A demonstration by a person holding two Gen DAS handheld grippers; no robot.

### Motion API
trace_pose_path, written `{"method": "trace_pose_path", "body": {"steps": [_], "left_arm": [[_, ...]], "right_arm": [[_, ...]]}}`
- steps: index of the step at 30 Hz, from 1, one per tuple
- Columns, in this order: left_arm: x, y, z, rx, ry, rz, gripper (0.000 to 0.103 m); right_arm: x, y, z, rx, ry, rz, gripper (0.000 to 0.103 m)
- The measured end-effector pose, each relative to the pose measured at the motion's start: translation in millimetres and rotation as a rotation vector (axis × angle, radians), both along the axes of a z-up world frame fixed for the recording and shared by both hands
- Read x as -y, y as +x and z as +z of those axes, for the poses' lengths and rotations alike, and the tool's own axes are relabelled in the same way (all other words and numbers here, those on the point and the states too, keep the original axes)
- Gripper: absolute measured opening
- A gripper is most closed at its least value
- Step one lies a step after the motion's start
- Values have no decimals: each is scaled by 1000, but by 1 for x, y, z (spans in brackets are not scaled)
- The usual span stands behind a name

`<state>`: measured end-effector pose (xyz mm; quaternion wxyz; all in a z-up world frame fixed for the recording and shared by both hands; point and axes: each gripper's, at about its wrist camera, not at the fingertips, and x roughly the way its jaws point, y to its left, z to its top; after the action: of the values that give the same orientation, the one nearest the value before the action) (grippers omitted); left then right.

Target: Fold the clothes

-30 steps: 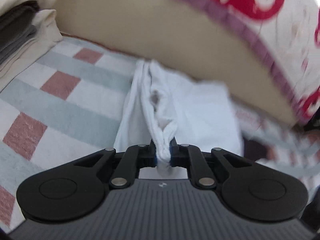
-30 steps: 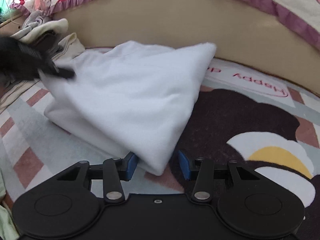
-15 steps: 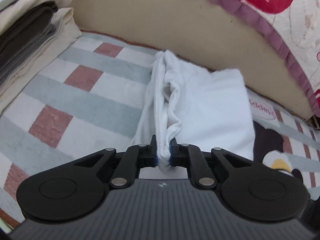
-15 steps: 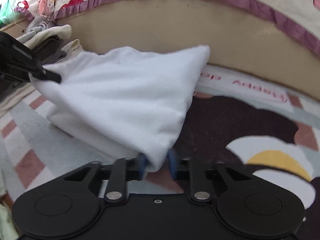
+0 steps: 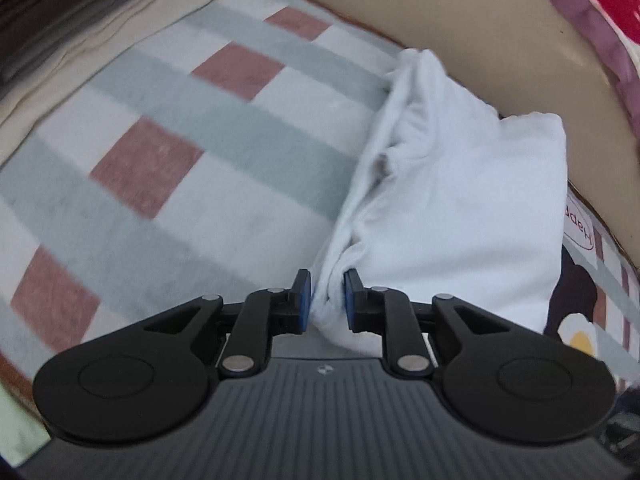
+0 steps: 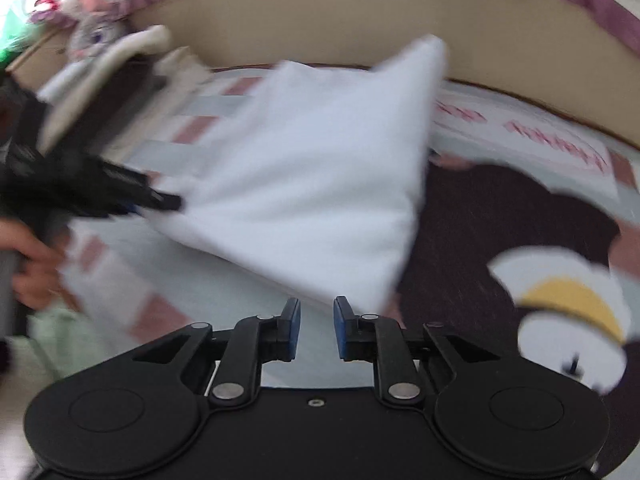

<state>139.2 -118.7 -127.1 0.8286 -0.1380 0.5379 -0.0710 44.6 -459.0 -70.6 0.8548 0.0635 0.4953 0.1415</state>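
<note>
Left gripper (image 5: 326,300): jaws opening, blue pads set narrowly either side of a bunched edge of the white garment (image 5: 460,200); the cloth sits in the gap, with a sliver of space showing at the left pad.
Right gripper (image 6: 316,328): jaws a small way apart with nothing between them; the garment's near corner lies just beyond the fingertips.
White garment: folded, lying on the checked blanket (image 5: 180,140), its far end close to the tan padded edge (image 5: 460,12); the side towards the left gripper is lifted off the blanket.
Right wrist view: heavy blur; the left gripper (image 6: 160,202) shows at the garment's left corner, a person's hand (image 6: 32,264) behind it.
Blanket: grey-green and dusty-red squares on white, with a dark brown cartoon figure (image 6: 520,216) and a yellow-and-white patch beside the garment.
Background, left: a stack of folded clothes (image 5: 60,12) in cream and dark tones.
Background, top: quilt (image 5: 600,8) with purple trim and red print above the tan edge.
</note>
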Motion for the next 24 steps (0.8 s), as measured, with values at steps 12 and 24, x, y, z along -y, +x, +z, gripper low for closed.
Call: {"method": "trace_pose_path", "body": {"steps": [12, 24], "left_arm": [[-31, -9, 32, 112, -67, -13, 17], [2, 11, 24, 275, -32, -194, 20]], "right_arm": [[-14, 77, 140, -75, -378, 240, 50], [50, 127, -8, 179, -18, -205, 50]]}}
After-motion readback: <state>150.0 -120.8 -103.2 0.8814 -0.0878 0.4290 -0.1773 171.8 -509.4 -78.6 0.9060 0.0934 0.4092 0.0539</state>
